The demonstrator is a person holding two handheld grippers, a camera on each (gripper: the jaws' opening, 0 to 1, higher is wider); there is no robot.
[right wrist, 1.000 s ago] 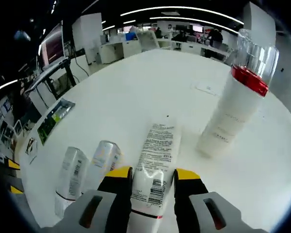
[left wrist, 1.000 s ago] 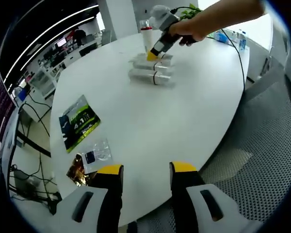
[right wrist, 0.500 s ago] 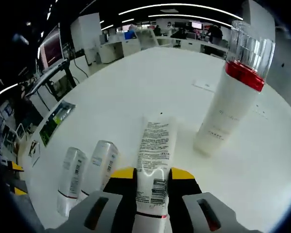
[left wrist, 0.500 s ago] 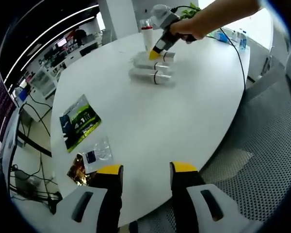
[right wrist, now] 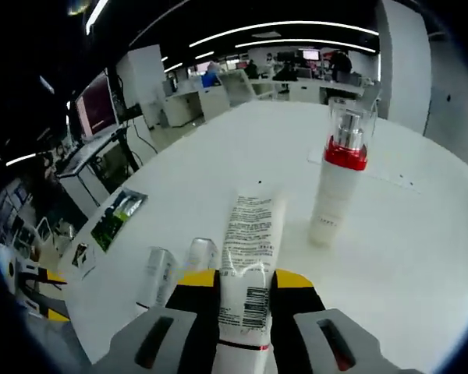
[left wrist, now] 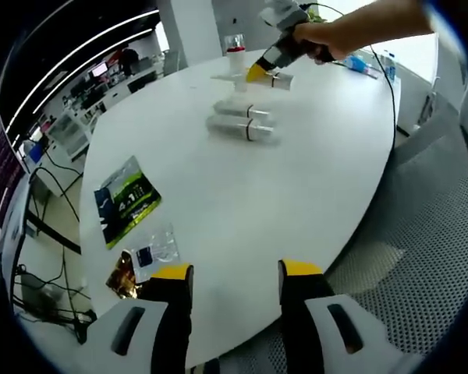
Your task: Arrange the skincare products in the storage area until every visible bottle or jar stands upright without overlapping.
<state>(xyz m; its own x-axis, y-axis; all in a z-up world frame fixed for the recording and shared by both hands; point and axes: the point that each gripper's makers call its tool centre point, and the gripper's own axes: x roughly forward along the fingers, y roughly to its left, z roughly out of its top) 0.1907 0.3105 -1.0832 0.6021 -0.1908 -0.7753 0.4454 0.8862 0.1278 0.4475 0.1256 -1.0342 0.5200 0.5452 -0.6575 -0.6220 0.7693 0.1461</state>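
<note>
My R gripper (right wrist: 246, 282) is clamped on 1 tube (right wrist: 247, 257), long axis running fwd toward the upright red-banded bottle (right wrist: 337, 181); L gripper (left wrist: 235, 274) open, well apart.

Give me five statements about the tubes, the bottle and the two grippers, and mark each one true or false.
1. The right gripper is shut on a white tube. True.
2. The red-banded bottle lies on its side. False: it stands upright on the table.
3. The left gripper holds a tube. False: its jaws are apart with nothing between them, near the table's edge.
4. Two tubes lie side by side on the table. True.
5. The green packet rests against the bottle. False: it lies far from it, near the opposite edge.
</note>
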